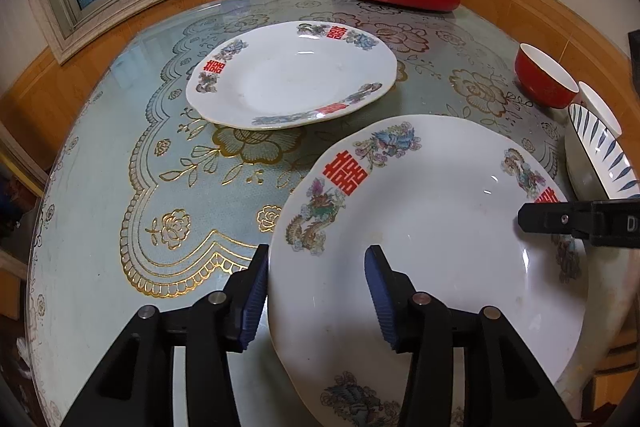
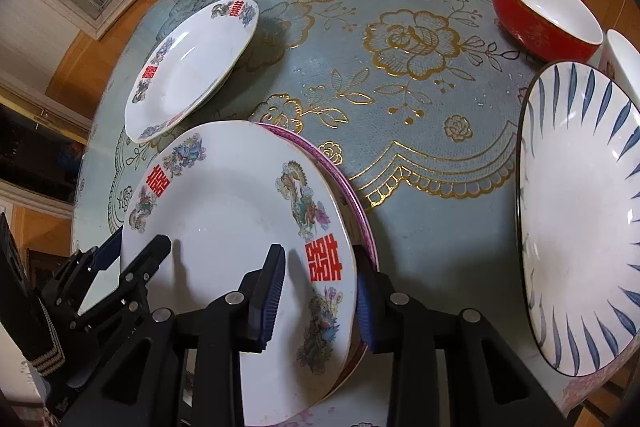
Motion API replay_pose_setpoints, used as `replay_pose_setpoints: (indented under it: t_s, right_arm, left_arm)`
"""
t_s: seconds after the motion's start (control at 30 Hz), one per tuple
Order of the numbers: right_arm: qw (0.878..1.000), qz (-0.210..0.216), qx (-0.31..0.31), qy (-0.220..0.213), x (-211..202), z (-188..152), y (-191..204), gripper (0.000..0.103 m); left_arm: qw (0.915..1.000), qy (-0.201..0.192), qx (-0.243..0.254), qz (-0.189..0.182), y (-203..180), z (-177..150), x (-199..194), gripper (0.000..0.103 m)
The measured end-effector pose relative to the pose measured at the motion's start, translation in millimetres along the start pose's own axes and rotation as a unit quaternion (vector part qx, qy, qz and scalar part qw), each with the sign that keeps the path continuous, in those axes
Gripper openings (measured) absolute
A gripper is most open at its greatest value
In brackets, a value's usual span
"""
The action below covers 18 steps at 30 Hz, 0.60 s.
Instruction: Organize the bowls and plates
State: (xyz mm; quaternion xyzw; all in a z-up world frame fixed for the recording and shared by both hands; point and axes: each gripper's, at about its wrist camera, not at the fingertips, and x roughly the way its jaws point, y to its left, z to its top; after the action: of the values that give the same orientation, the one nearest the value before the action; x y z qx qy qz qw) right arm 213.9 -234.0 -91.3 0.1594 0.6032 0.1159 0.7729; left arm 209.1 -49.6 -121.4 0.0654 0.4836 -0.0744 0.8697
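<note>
Both grippers, left (image 1: pixel 316 291) and right (image 2: pixel 320 301), straddle dragon plate (image 1: pixel 420 227) rims.

– Where does my left camera look?
– Down along my left tongs, close over the near plate (image 1: pixel 432 247), facing the far wall.
– And my right?
– Close over that same plate (image 2: pixel 236 247), from its right; both share the far plate (image 1: pixel 292 75).
</note>
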Motion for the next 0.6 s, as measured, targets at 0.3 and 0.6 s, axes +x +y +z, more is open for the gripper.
replay_pose_setpoints:
  t_s: [0.3,0.6]
  right_arm:
    - [1.000,-0.006,0.004,-0.001,-4,-1,2,0.034]
    - [0.999,-0.030,-0.022,-0.035,-27,-1,11,0.034]
  left_arm:
    - [1.0000,-0.001,0.002,-0.006,-1,-4,-2,0.053]
    - [0.9999,-0.003,0.005,-0.009,-4,-6,-4,0.060]
